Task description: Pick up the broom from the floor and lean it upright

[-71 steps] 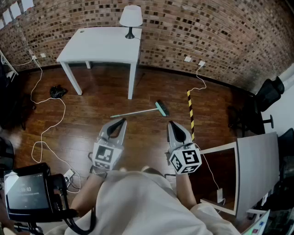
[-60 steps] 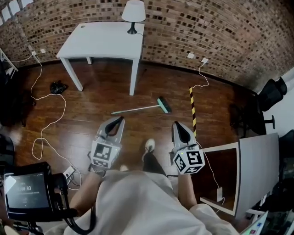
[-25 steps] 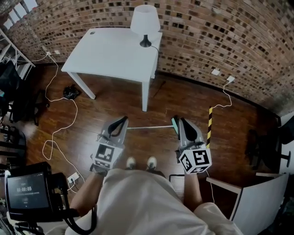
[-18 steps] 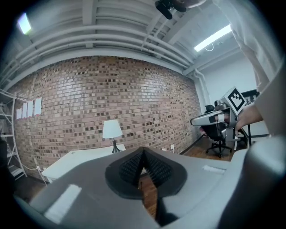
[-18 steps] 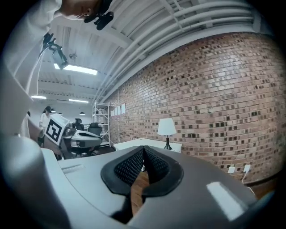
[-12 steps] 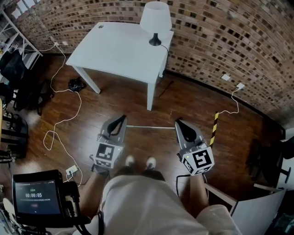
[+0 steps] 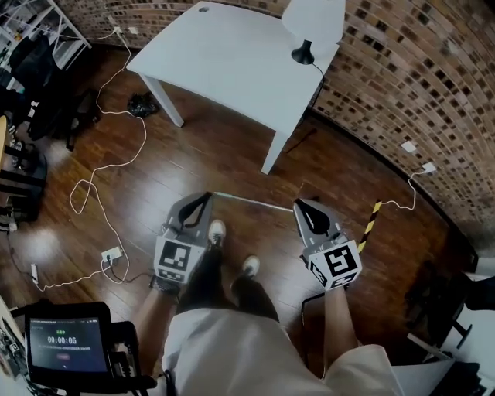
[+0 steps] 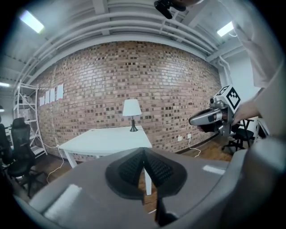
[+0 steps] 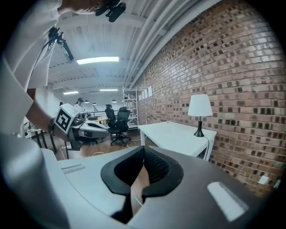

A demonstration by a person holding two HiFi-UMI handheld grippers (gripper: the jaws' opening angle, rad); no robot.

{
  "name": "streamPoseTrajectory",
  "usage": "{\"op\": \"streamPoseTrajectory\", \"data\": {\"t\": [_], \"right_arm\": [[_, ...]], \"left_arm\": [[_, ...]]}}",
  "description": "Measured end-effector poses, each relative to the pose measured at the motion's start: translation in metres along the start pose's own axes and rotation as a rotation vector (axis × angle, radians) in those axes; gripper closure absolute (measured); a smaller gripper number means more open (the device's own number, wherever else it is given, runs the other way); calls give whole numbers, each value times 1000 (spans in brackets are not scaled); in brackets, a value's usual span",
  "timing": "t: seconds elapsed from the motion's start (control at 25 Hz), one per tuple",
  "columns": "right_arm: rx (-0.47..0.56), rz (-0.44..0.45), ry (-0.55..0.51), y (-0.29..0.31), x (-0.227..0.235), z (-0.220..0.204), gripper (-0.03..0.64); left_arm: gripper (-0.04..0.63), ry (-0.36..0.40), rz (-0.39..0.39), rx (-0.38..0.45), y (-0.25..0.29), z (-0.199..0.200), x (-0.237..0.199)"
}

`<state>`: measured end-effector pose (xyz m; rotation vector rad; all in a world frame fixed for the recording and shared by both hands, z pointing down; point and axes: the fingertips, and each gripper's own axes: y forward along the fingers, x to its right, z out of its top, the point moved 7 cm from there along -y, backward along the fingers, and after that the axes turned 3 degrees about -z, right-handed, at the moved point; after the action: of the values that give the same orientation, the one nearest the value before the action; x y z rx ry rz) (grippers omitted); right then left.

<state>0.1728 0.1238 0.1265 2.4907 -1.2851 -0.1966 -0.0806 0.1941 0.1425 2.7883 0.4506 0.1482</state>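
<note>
The broom lies on the wooden floor; only its thin pale handle (image 7: 255, 203) shows in the head view, running between the two gripper tips. Its brush end is hidden behind my right gripper (image 7: 297, 204). My left gripper (image 7: 204, 196) hangs over the handle's free end. Both grippers are above the floor, not touching the broom. In the left gripper view the left gripper's (image 8: 144, 154) jaws meet with nothing between them. In the right gripper view the right gripper (image 9: 143, 153) is likewise shut and empty. Neither gripper view clearly shows the broom.
A white table (image 7: 232, 54) with a lamp (image 7: 313, 23) stands ahead against the brick wall (image 7: 418, 69). White cables (image 7: 100, 178) and a power strip (image 7: 112, 254) lie on the floor at left. Yellow-black tape (image 7: 370, 226) marks the floor at right. The person's shoes (image 7: 217, 230) are just behind the handle.
The person has stepped up to the broom and both grippers have sunk lower. The handle now lies right at the gripper tips, and one foot has moved forward. Both grippers stayed shut.
</note>
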Motion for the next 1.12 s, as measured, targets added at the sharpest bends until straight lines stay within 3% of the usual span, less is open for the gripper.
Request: {"op": "streamPoseTrajectory", "data": {"t": [0.32, 0.6, 0.8, 1.12], "right_arm": [[-193, 108, 94, 143, -3, -102, 586], [-329, 194, 67, 268, -1, -187, 578], [-474, 240, 55, 339, -8, -285, 572], [-679, 291, -54, 402, -11, -431, 566]], "left_arm": [[595, -48, 9, -139, 47, -97, -78], [595, -80, 12, -208, 118, -189, -130], [595, -142, 12, -274, 151, -268, -142], [595, -290, -56, -398, 189, -405, -120]]}}
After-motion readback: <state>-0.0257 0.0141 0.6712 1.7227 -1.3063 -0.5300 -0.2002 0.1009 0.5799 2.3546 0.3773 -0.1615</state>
